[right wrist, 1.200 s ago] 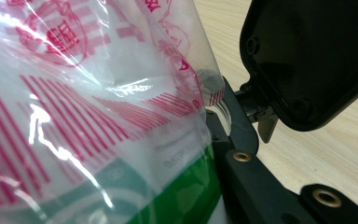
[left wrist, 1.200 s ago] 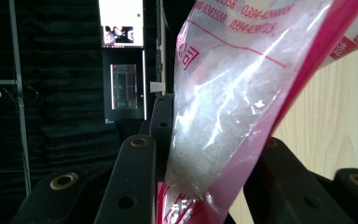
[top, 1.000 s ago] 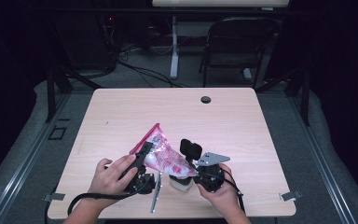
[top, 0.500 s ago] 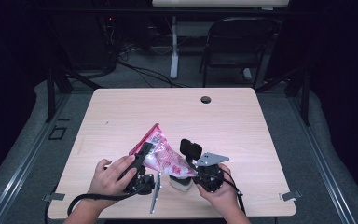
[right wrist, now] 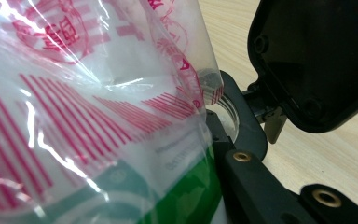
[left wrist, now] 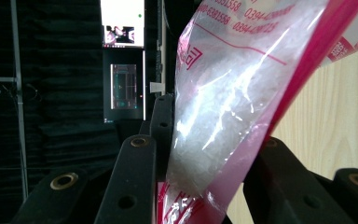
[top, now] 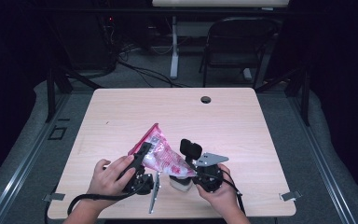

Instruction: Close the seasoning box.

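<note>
A clear bag with pink print, filled with white grains, hangs tilted over the front of the table. My left gripper is shut on its left edge; in the left gripper view the bag is pinched between the black fingers. My right gripper is shut on a small white jar whose black flip lid stands open. In the right gripper view the bag's lower corner lies against the jar's clear threaded mouth, beside the lid. The jar's label is green.
The wooden table has a round cable hole near its far edge. A folding chair and a desk leg stand behind it. A cable trails off the front edge by the person's left hand.
</note>
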Demonstrator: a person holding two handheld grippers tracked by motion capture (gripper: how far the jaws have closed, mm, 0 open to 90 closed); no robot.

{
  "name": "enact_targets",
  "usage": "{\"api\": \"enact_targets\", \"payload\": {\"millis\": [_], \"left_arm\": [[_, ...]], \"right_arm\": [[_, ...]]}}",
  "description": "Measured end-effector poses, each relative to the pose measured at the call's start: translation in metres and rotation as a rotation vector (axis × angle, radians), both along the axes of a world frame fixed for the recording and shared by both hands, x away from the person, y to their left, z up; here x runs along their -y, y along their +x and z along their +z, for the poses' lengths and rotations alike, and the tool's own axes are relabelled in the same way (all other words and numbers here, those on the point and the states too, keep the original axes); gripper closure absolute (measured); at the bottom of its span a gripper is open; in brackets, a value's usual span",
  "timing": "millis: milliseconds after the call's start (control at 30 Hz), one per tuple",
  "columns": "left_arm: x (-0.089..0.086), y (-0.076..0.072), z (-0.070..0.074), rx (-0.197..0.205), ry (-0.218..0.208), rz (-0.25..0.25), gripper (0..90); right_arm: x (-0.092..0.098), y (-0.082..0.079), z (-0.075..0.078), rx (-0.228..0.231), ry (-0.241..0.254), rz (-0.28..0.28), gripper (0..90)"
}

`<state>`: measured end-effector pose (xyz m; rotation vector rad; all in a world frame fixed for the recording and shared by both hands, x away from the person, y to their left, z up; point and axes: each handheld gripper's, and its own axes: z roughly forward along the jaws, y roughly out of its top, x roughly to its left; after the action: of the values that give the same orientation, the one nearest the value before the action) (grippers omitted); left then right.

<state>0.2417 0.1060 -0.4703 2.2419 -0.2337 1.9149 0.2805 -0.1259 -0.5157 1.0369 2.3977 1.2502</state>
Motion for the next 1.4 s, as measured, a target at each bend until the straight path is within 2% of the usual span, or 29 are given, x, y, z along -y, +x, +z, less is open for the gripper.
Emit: {"api": "enact_targets", "payload": {"millis": [833, 967, 1400], "left_arm": [[-0.0007, 0.0006, 0.002, -0.002, -0.001, -0.001, 72.2], [-0.0016, 0.0004, 0.0011, -0.014, -0.008, 0.005, 72.2], [-0.0011, 0.0, 0.0011, -0.005, -0.008, -0.003, 72.2]], "right_arm": [[-0.001, 0.0001, -0.0001, -0.003, -0.006, 0.009, 90.0], [-0.0014, 0.0001, -0.0002, -0.003, -0.009, 0.011, 90.0], [-0.0007, 0.0004, -0.0004, -0.005, -0.007, 0.009, 90.0]]}}
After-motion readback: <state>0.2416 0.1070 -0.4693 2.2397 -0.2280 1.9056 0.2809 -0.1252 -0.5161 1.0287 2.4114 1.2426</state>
